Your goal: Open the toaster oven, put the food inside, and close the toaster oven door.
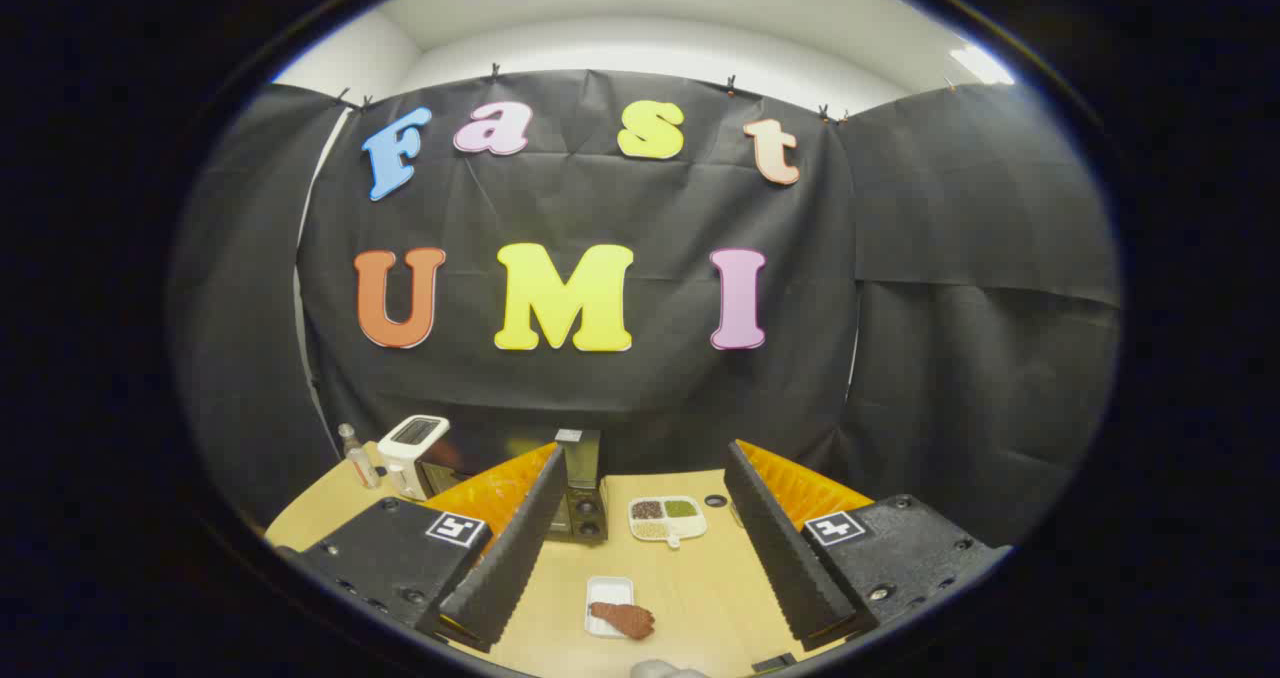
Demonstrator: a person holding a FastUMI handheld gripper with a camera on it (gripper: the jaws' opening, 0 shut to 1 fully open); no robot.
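Hovering spread and empty, the gripper risks knocking the food off its small tray mid-bench while reaching the toaster oven at the far edge.

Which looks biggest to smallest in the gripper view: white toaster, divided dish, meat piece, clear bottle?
1. White toaster
2. Divided dish
3. Meat piece, close to the dish in apparent size and nearer the camera, so unsure
4. Clear bottle

The gripper is open.

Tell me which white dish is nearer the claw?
The small rectangular tray holding the brown food, between the open claw fingers; the divided dish sits farther back.
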